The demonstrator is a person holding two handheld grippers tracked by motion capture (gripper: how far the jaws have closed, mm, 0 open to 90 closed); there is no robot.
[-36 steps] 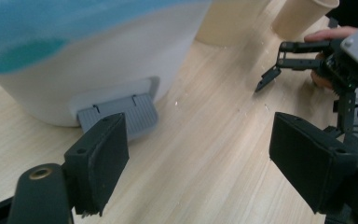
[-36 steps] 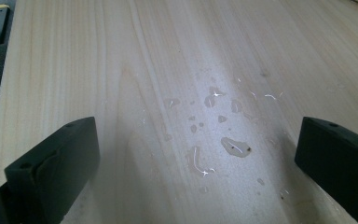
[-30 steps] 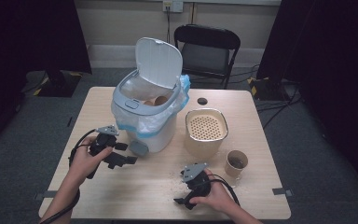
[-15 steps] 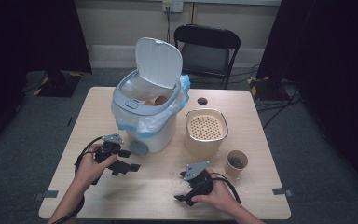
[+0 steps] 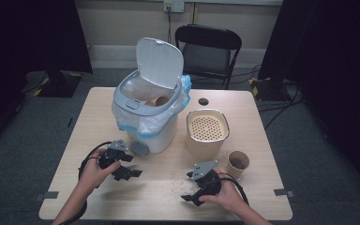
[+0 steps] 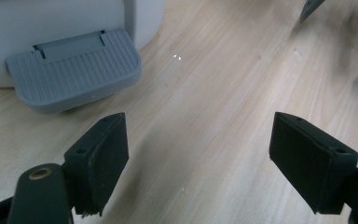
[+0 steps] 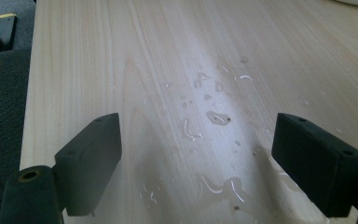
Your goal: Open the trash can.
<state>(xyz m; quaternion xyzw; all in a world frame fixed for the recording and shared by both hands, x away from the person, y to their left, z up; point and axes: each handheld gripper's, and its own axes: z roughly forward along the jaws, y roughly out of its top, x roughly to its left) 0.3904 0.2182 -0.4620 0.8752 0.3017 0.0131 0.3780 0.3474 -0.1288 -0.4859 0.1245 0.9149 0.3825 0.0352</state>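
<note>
**Both grippers low over the tabletop, pedal bin open behind**

Nearest first: the right gripper (image 5: 187, 186) sits at six o'clock on the pale wood-grain tabletop (image 5: 262, 122), hand wrapped round it. Its jaws have just been closing a little, yet they stand wide with nothing between them. In the right gripper view (image 7: 196, 163) there's a scatter of shiny wet drops (image 7: 216, 117) on the wood just ahead of the pads. A dusting of crumbs (image 5: 173, 180) lies to its nine o'clock side.

Over at eight o'clock is the left gripper (image 5: 132, 165), jaws wide too and empty, hovering close above bare wood (image 6: 214, 163). The grey ribbed pedal (image 6: 74, 70) is just ahead at its eleven o'clock, near but not touching. It is flat, rounded at the corners and finely ridged.

At four o'clock stands a small brown paper cup (image 5: 238, 164), with something dark inside that I can't make out. Just beyond it at three o'clock is a cream, rounded-square container (image 5: 207, 133) topped with a perforated insert.

Centre of the tabletop: the white pedal bin (image 5: 147, 122), grey-rimmed, with its pedal (image 5: 139, 148) facing the left gripper. The smooth white lid (image 5: 159, 63) stands upright. A thin crinkled bag (image 5: 168, 117) with a blue edge drapes over the rim, and brown rounded things (image 5: 157, 101) sit inside.

At twelve o'clock, beyond the tabletop, stands a black folding chair (image 5: 208, 49).
</note>
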